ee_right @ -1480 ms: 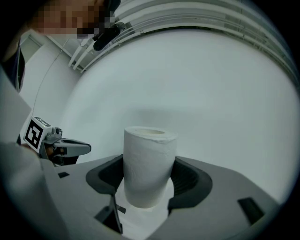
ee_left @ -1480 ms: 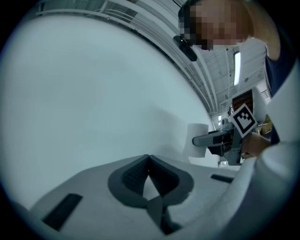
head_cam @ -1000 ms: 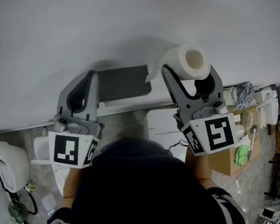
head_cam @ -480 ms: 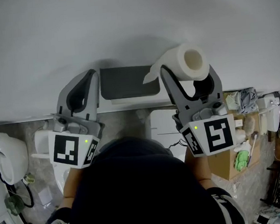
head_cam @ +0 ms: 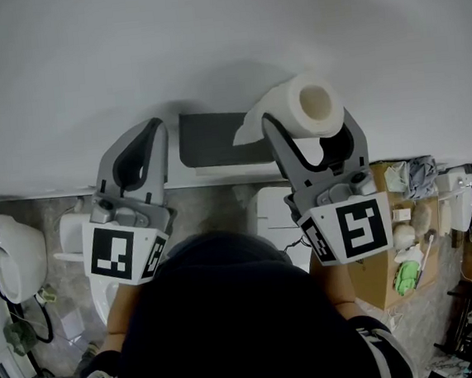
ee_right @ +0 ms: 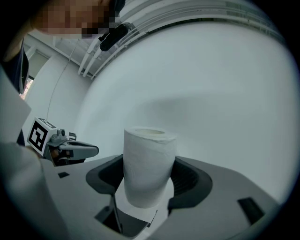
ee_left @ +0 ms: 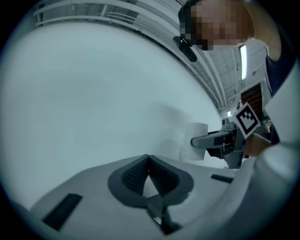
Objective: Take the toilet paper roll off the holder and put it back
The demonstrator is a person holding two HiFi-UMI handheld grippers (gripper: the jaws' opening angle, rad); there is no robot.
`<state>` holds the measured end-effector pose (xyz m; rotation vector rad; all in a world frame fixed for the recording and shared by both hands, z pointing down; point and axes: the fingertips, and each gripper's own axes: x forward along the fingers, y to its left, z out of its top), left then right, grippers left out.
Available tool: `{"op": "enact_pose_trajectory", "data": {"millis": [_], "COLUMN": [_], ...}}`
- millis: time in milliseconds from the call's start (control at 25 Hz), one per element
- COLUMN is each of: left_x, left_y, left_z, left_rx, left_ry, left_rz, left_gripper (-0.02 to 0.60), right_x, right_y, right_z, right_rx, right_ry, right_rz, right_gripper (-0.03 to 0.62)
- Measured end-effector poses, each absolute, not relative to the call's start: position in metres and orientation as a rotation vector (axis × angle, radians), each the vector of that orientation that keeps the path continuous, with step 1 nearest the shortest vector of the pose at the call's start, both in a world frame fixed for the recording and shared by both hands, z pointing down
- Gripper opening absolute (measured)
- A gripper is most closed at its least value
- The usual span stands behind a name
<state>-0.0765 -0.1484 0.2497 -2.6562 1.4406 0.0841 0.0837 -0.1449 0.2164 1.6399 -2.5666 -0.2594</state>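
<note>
In the head view we judge the first half done: the toilet paper roll (head_cam: 307, 106) is off the holder (head_cam: 210, 138) and sits just to its right, so putting it back remains. The right claw (head_cam: 307, 121) pinches the roll from both sides, with a loose tail of paper (head_cam: 245, 130) lapping the holder's right edge. The left claw (head_cam: 150, 141) hangs just left of the holder. In the left gripper view that claw's jaws are pressed together on nothing. In the right gripper view the jaws are spread to the roll's width and grip its sides, the roll standing upright between them.
</note>
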Motion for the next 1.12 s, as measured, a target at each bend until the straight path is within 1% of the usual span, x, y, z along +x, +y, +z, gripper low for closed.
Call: {"op": "enact_pose_trajectory", "data": {"millis": [200, 360, 800, 1120], "left_x": [-0.076, -0.09, -0.1, -0.097], "left_y": [-0.148, -0.148, -0.151, -0.154], "left_z": [0.254, 0.254, 0.254, 0.254], "left_rx": [-2.648, -2.64, -2.632, -2.628], "left_ry": [1.461, 1.482, 1.505, 1.505], "left_rz": [0.075, 0.074, 0.062, 0.062], "left_gripper": [0.002, 0.002, 0.002, 0.002], "right_x": [0.081, 0.064, 0.039, 0.031], "right_y": [-0.149, -0.151, -0.158, -0.162], "right_z": [0.224, 0.225, 0.233, 0.241], "right_rx": [1.601, 1.568, 1.487, 1.445], "right_ry": [-2.556, -2.568, -2.604, -2.623], "right_rz": [-0.28, -0.276, -0.255, -0.246], "right_gripper": [0.309, 0.31, 0.31, 0.31]}}
